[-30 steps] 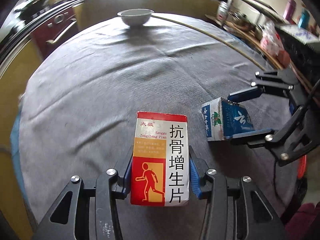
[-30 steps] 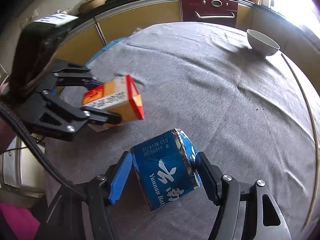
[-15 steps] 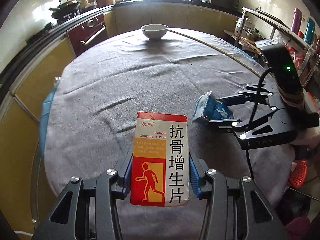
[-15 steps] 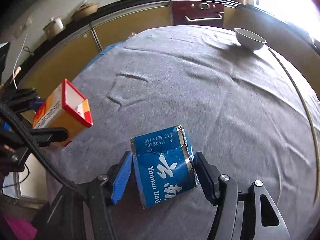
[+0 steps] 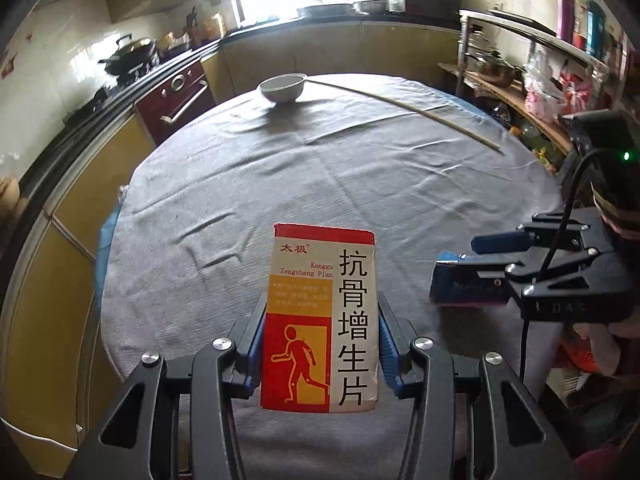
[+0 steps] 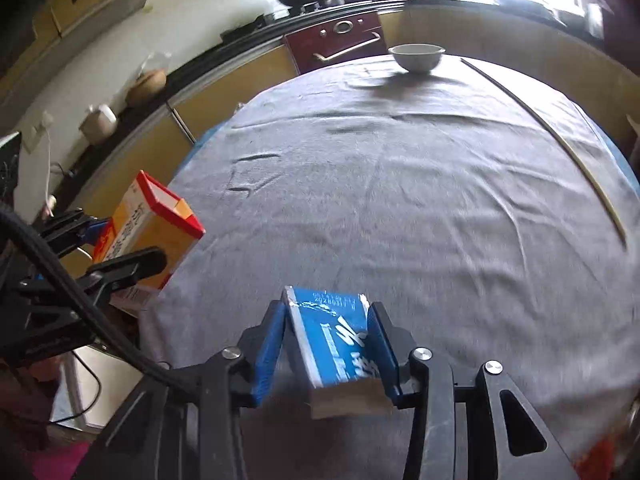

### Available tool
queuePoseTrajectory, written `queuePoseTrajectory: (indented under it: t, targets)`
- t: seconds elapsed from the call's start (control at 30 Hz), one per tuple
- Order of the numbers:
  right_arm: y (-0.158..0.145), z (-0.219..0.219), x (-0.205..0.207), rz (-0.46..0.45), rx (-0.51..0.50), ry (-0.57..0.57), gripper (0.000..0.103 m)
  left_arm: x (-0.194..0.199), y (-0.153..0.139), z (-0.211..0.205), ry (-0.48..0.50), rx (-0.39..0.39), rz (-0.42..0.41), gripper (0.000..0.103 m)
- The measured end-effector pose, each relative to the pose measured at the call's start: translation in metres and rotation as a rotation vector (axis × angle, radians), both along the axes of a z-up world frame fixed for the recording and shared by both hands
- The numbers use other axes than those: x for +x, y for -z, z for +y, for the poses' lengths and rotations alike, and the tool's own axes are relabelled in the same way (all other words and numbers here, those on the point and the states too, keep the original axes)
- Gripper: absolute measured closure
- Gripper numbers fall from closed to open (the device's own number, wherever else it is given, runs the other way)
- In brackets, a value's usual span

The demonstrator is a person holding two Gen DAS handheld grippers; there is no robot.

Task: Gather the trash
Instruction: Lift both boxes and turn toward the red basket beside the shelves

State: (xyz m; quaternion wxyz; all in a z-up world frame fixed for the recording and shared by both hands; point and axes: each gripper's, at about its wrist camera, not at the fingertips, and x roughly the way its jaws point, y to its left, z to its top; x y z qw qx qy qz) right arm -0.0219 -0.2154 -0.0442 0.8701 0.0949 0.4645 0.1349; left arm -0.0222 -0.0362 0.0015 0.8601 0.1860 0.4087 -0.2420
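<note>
Left wrist view: left gripper (image 5: pixel 320 332) clamps a red, orange and white medicine box (image 5: pixel 320 316) upright between its blue pads, one pad on each long side. The box is lifted clear of the round table (image 5: pixel 320 184), which is covered in grey cloth. The printed face with black characters and a walking figure can be read only here.

Same view, right edge: right gripper (image 5: pixel 472 264) comes in side-on, a blue carton (image 5: pixel 456 280) between its fingers. Only a dark sliver of the carton shows, so the grip cannot be judged from this side. A person's hand behind it is blurred.

Right wrist view: the right gripper (image 6: pixel 328 344) has the blue carton (image 6: pixel 332 340) between its pads, tilted, silver-edged top facing away, and its jaws are closing. The right pad lies against the carton; on the left a thin gap seems to remain, though motion blur makes that uncertain. The carton hangs over the near edge of the table (image 6: pixel 400 200).

Same view, left: the left gripper (image 6: pixel 104 240) with the medicine box (image 6: pixel 148 224) seen end-on, showing its red-rimmed top, out past the table's edge over the floor.

Both views: a white bowl (image 5: pixel 281 88) at the far side and a long thin stick (image 5: pixel 404 110) lying along the right rim. The stove and wok behind show more clearly in the right view.
</note>
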Motion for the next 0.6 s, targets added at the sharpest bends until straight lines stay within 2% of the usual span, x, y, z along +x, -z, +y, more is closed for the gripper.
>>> queuePoseTrajectory:
  t: [0.1, 0.2, 0.37, 0.6]
  targets:
    - [0.001, -0.006, -0.019, 0.013, -0.015, 0.014, 0.057, -0.01, -0.003, -0.005, 0.018, -0.002, -0.007, 0.054]
    - [-0.001, -0.015, -0.031, 0.014, 0.052, 0.008, 0.056, -0.015, -0.003, -0.006, 0.02, 0.003, -0.008, 0.054]
    - [-0.003, -0.017, -0.041, 0.017, 0.056, 0.022, 0.043, -0.016, 0.001, 0.004, -0.007, 0.008, 0.01, 0.054]
    - [0.009, -0.014, -0.038, 0.064, 0.084, 0.057, 0.042, -0.02, 0.006, 0.012, -0.014, 0.0, 0.026, 0.054]
